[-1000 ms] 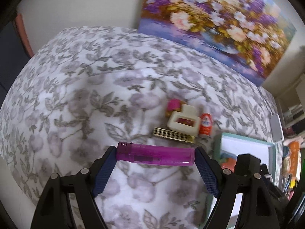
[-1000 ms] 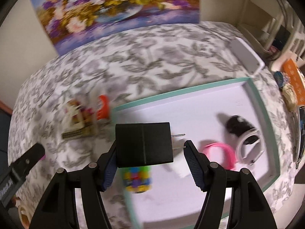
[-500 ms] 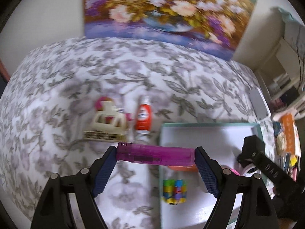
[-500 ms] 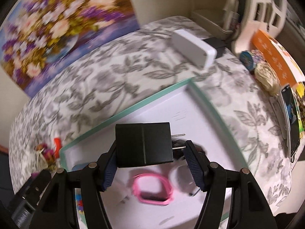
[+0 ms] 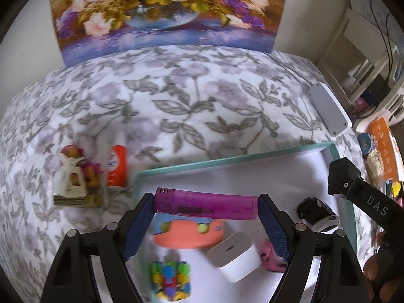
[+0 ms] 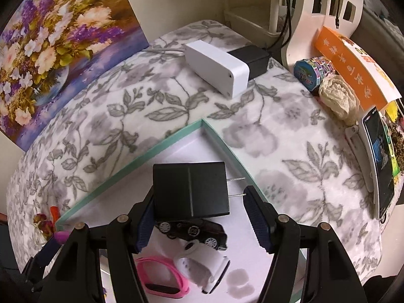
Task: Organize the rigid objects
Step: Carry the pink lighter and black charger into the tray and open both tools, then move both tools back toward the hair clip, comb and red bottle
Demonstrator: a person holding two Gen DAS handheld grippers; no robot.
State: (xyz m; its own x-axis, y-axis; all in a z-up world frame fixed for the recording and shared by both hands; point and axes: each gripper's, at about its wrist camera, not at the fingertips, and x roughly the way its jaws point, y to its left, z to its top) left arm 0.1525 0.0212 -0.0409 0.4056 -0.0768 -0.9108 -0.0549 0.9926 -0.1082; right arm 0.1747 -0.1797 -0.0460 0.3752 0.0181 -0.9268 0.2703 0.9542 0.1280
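Showing only leftward: red bottle (image 5: 116, 166) beside tray (image 5: 227, 159).

Soft, even indoor light fills both fisheye views, with dark vignetting at the corners and strong bending at the edges. The left wrist view is motion-blurred: the multicoloured cube toy (image 5: 170, 279) and small cream figurine (image 5: 73, 176) smear. The right view is sharper, with faint shadows inside the teal-rimmed white tray (image 6: 131, 162).

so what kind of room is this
Probably a room in a home, not a lab: a floral tablecloth covers the table, a flower painting leans against the wall, and white shelving holds clutter.
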